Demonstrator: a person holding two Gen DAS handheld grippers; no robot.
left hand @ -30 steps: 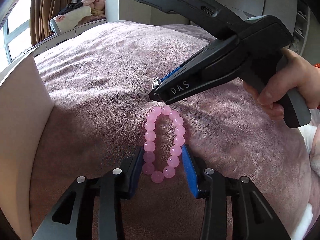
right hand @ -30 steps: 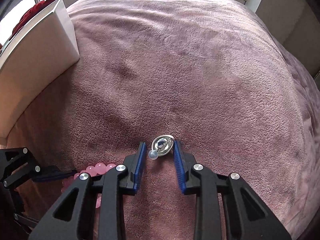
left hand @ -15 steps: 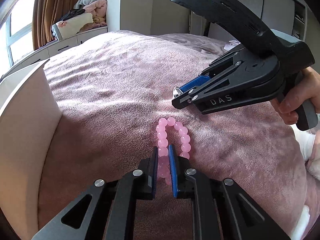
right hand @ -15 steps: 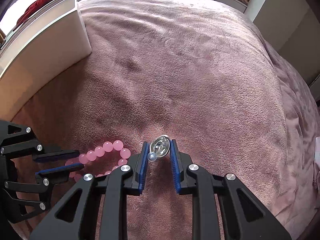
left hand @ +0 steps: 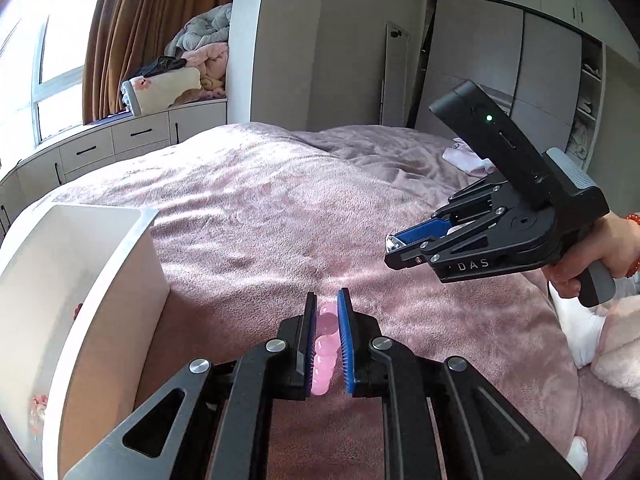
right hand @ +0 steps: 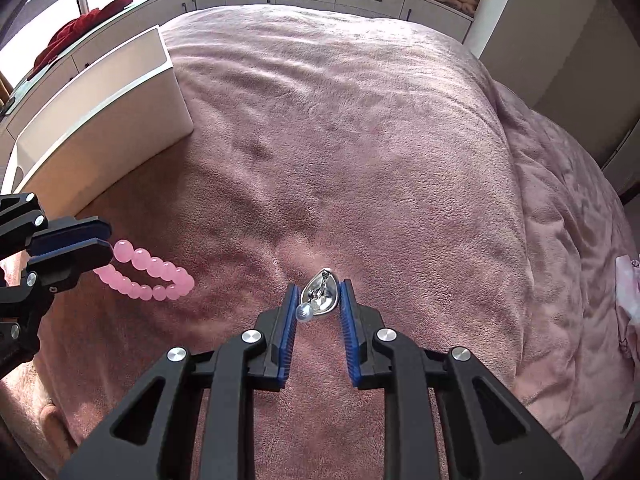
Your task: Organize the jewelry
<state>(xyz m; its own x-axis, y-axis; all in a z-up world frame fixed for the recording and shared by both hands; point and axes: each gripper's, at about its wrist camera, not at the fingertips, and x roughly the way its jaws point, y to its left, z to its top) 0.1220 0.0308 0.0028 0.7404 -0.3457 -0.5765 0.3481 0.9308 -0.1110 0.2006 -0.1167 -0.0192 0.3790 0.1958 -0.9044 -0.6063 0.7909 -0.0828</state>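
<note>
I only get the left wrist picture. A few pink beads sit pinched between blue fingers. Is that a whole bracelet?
Observer: Yes. The right wrist camera shows the bracelet as a full closed loop sticking out past the tips of the left gripper.
Operator: And that shiny glint in the other tool?
Observer: The right gripper is clamped on a silver teardrop-shaped earring.
Operator: Is anything attached to it?
Observer: A small pearly ball sits at its near end, beside the left-hand finger.
</note>
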